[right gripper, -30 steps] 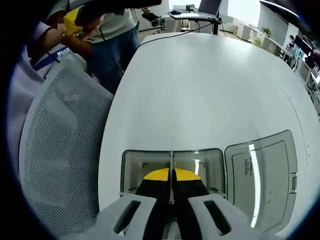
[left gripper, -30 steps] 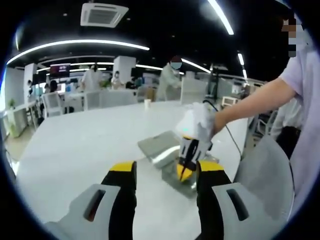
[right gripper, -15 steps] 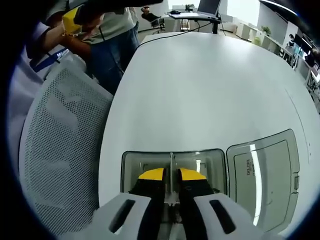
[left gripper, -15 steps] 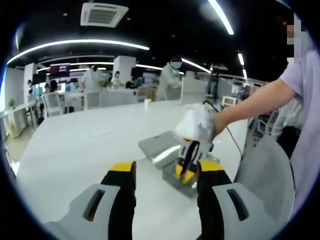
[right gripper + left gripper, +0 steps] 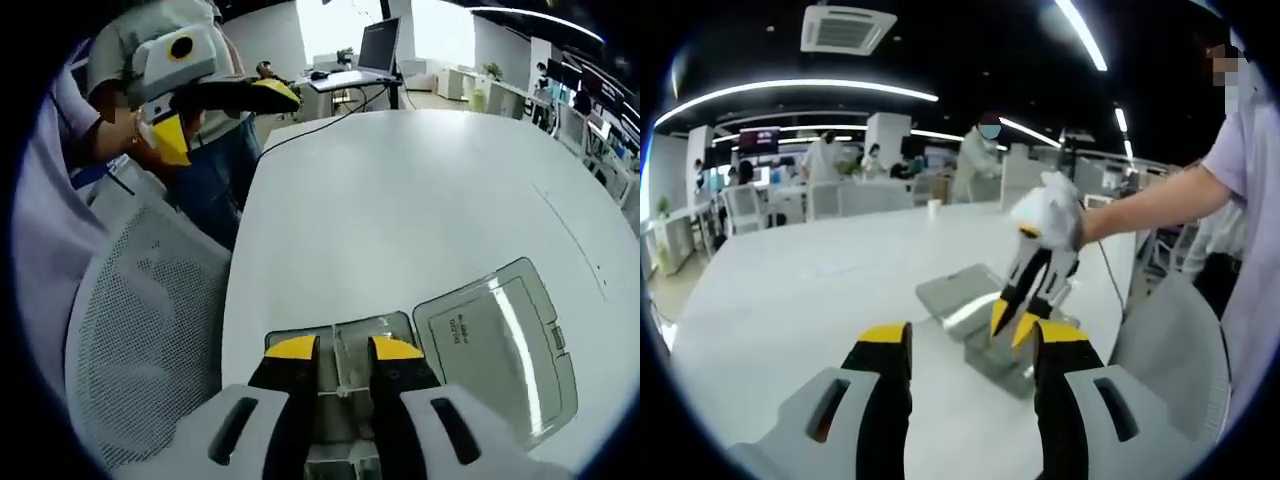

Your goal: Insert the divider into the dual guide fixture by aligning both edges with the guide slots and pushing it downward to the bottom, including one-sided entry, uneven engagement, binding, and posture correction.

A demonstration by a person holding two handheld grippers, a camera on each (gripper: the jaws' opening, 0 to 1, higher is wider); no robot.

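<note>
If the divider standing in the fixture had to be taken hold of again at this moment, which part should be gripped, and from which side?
Probably its top edge, from straight above. The divider stands upright as a thin plate inside the fixture, whose walls enclose its lower part. The right gripper is open above it, one jaw on each flat face, so closing there would pinch across its thickness.

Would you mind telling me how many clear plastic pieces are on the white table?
3: a box under the right gripper, the flat lid lying beside it, and a thin divider standing in the box. Others may be hidden.
</note>
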